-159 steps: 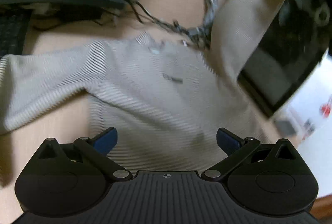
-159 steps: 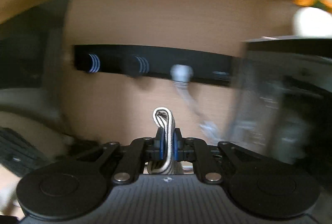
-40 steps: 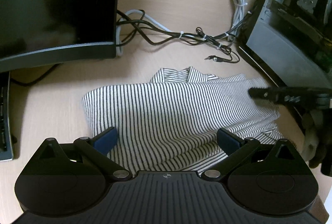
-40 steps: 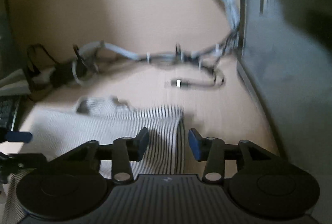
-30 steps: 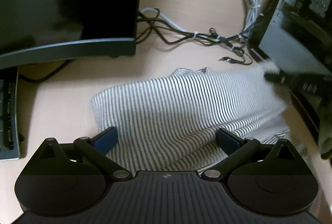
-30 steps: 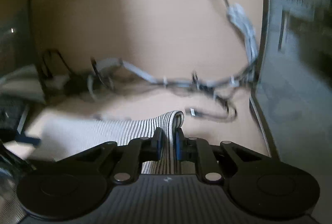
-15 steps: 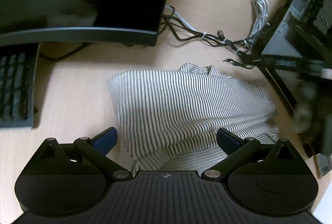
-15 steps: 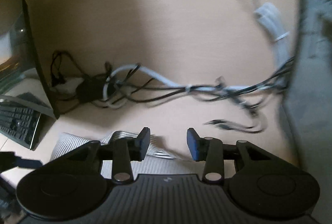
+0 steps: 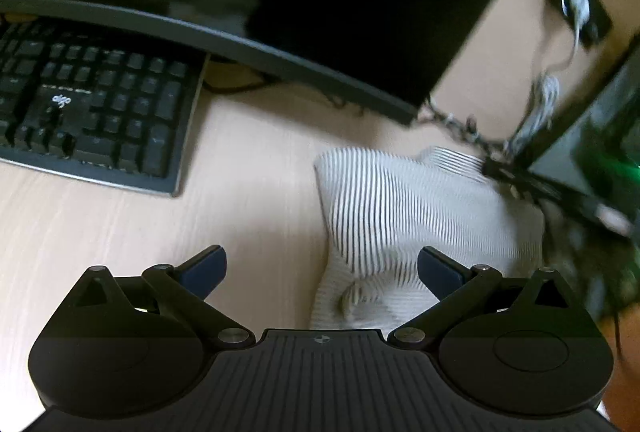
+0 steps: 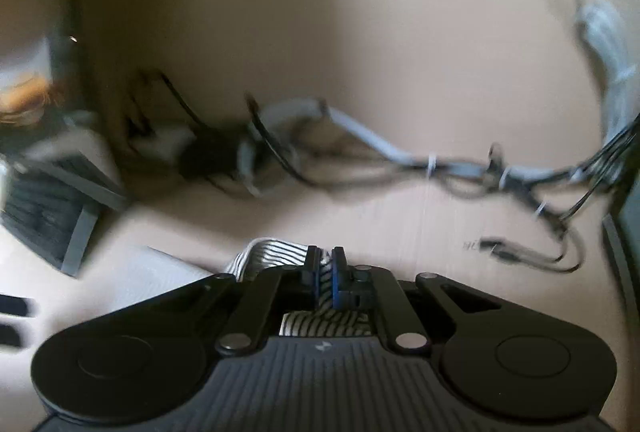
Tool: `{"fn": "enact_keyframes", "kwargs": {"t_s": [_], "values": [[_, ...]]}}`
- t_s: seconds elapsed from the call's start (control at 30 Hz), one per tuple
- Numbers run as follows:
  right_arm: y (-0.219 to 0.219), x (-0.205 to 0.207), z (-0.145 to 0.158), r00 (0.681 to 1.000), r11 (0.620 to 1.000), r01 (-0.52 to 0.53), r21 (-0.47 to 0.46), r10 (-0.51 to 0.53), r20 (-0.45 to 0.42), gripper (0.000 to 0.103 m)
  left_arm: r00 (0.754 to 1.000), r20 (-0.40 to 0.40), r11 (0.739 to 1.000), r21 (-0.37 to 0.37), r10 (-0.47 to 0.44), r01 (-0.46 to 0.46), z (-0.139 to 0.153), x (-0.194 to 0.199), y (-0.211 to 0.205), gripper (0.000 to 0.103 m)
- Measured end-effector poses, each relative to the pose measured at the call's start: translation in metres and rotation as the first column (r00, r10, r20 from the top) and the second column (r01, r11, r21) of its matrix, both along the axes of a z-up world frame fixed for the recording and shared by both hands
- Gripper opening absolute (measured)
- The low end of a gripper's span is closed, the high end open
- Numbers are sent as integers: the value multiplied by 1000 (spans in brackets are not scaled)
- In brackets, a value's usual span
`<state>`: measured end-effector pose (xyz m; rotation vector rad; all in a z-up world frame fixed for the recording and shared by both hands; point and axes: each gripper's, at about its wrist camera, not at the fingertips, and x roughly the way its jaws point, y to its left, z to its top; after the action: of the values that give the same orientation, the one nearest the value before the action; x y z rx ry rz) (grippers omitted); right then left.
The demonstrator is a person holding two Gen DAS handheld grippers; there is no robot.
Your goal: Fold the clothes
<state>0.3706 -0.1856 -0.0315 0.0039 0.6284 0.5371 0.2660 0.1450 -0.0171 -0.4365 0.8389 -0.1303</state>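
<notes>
Your right tool (image 10: 326, 272) is pinched tight on a fold of the striped shirt (image 9: 404, 216), stripes showing between its blue pads. Your left tool (image 9: 320, 268) is spread wide and holds nothing, hanging above the shirt's near left edge. That shirt lies folded on the desk (image 9: 100, 228), right of the keyboard (image 9: 96, 112) and in front of tangled cables (image 10: 400, 160).
</notes>
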Motion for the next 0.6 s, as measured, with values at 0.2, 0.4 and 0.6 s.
{"fn": "enact_keyframes", "kwargs": {"t_s": [0.2, 0.4, 0.6], "values": [[-22, -91, 24, 999, 999, -42, 3, 42, 17, 5, 997, 75, 996, -89, -15, 22, 29, 5, 23, 103], [-23, -168, 5, 996, 998, -60, -34, 58, -64, 5, 983, 116, 986, -69, -143, 152, 46, 9, 9, 103], [-22, -223, -13, 985, 993, -93, -72, 81, -152, 6, 953, 106, 954, -69, -285, 292, 46, 6, -13, 103]]}}
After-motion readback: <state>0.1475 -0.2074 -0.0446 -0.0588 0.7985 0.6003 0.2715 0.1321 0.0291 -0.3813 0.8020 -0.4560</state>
